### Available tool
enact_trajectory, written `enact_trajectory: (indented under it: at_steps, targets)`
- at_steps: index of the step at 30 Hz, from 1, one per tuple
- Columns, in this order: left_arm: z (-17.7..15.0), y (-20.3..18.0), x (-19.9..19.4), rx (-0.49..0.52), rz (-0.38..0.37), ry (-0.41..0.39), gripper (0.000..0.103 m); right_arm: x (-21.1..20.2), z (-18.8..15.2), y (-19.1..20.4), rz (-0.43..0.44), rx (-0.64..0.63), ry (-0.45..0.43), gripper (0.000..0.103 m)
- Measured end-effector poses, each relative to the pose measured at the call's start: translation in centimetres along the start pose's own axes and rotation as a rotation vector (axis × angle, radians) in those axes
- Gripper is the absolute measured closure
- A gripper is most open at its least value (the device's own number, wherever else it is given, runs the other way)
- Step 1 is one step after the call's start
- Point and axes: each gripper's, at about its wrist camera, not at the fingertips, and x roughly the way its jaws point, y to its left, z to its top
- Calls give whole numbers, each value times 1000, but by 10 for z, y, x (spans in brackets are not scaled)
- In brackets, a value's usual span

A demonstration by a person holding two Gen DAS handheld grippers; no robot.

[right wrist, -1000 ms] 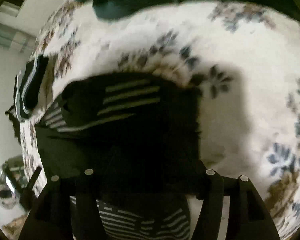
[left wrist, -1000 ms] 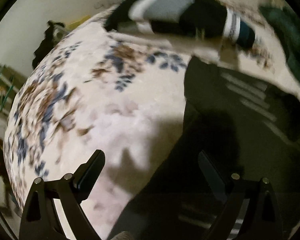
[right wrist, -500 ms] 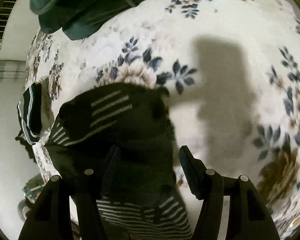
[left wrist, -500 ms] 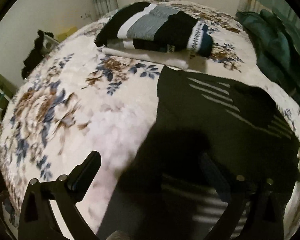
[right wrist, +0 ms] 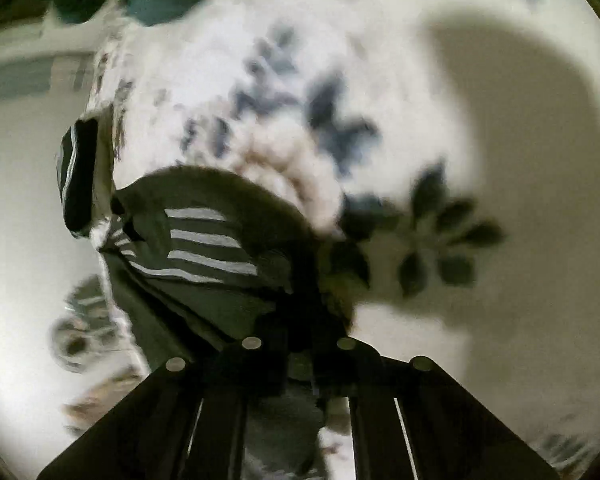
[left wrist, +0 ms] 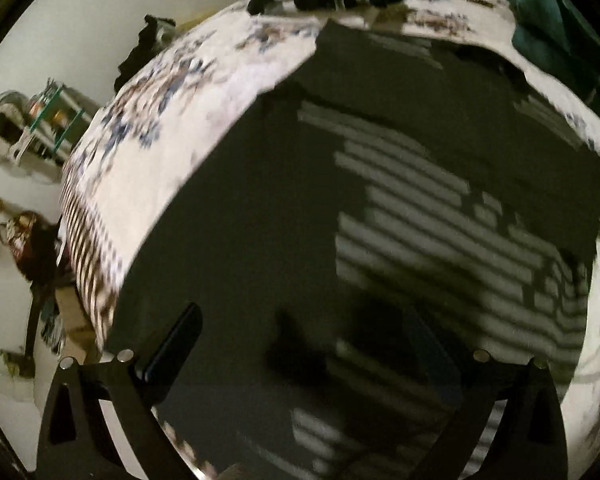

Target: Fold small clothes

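Both tongs changed: right (right wrist: pixel 300 344) now clenched on dark striped garment (right wrist: pixel 204 248); left (left wrist: pixel 312 344), still spread, nearer it.

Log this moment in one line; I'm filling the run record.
step: folding | right gripper: shut on dark striped garment | left gripper: open above garment | surface: floral blanket

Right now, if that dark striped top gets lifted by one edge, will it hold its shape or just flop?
Probably flop: the dark striped top lies flat, following the floral blanket, and bunches where the right gripper pinches it. It looks thin, so likely light. The fuzzy blanket may drag on it rather than let it slide.
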Motion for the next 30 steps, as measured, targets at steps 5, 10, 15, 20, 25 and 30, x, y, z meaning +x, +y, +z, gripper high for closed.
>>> enact_trajectory:
  at_steps: [5,10,15,20,25,30]
  targets:
    - [-42,-12,-11,18,-14,24,0,3,19,-16,-56,36,66,94]
    - [-85,-26,-37,56,-70,48,0,-27,-3,-20,9,42,108,52]
    - [-144,-60,-59,136,-175,125,0,-81,-43,-53,1,16,165,41]
    - [-186,-114,-40,204,-228,203,0,-93,-60,-85,4,37,205,37]
    - [-194,-155,-11,304,-146,154,28,-58,-34,-81,139,58,183,37]
    - [-188,-158,-24,338,-133,68,96,6,2,-65,221,125,194,37]
